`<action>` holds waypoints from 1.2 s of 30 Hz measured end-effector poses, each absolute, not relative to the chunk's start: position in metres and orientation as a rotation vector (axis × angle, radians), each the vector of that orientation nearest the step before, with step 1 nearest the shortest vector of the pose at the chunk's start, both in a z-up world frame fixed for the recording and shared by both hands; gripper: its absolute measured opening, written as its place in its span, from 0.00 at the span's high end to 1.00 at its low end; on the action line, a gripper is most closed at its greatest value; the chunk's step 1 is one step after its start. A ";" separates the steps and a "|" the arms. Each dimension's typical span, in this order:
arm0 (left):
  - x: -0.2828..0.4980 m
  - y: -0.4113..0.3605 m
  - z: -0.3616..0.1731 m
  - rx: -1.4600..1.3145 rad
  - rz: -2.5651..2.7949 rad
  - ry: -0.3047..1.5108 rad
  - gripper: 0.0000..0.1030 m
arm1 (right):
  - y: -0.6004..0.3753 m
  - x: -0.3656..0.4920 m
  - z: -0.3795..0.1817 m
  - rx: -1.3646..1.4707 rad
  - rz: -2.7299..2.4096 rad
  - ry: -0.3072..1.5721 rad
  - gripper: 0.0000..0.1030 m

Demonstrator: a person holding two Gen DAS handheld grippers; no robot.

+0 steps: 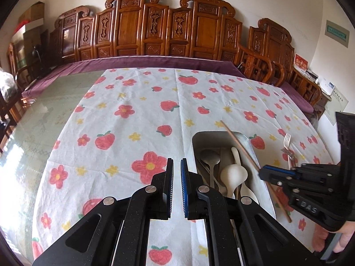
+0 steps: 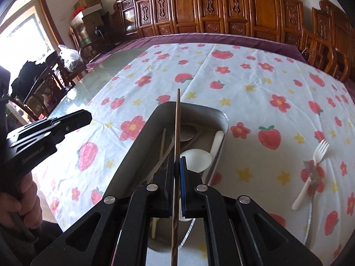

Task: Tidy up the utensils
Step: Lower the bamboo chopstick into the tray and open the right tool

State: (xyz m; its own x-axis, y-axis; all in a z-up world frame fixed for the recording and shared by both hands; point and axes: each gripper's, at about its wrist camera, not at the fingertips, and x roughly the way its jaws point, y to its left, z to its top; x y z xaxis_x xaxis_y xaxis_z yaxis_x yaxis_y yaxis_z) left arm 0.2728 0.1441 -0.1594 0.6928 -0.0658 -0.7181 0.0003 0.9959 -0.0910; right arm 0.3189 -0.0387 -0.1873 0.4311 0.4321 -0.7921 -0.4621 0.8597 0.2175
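The right gripper (image 2: 177, 173) had its fingers closed on a long brown wooden chopstick (image 2: 177, 122), held lengthwise above the rectangular metal tray (image 2: 225, 119), probably so that it could drop in beside the white plastic spoons (image 2: 196, 158). The left gripper (image 1: 176, 177) waited empty over the flowered cloth, its fingers nearly closed on nothing. Farther on the desk, a white plastic fork (image 2: 319, 153) lay outside the tray, not yet sorted.
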 end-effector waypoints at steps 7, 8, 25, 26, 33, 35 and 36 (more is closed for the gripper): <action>0.272 0.144 -0.160 -0.087 -0.039 0.806 0.95 | -0.019 0.327 -0.213 -0.002 0.567 1.042 0.94; 0.272 0.144 -0.160 -0.088 -0.039 0.807 0.95 | -0.018 0.327 -0.215 -0.001 0.567 1.046 0.94; 0.266 0.118 -0.156 -0.076 -0.077 0.796 0.80 | -0.088 0.298 -0.173 -0.070 0.560 0.900 0.91; 0.265 0.112 -0.156 -0.068 -0.087 0.794 0.76 | -0.104 0.295 -0.169 -0.083 0.529 0.888 0.91; 0.261 0.073 -0.153 -0.028 -0.160 0.769 0.52 | -0.195 0.299 -0.182 -0.152 0.352 0.908 0.88; 0.260 0.062 -0.153 -0.019 -0.178 0.759 0.46 | -0.211 0.302 -0.192 -0.151 0.329 0.926 0.79; 0.259 0.059 -0.154 -0.022 -0.186 0.757 0.42 | -0.219 0.305 -0.198 -0.151 0.311 0.938 0.79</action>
State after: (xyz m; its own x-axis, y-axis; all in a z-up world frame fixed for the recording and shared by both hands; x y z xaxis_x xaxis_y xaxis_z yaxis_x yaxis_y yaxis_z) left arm 0.2594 0.0587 -0.1536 0.7111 -0.1758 -0.6807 0.1602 0.9833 -0.0866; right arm 0.3048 -0.2189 -0.1984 0.5515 0.1961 -0.8108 -0.3267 0.9451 0.0064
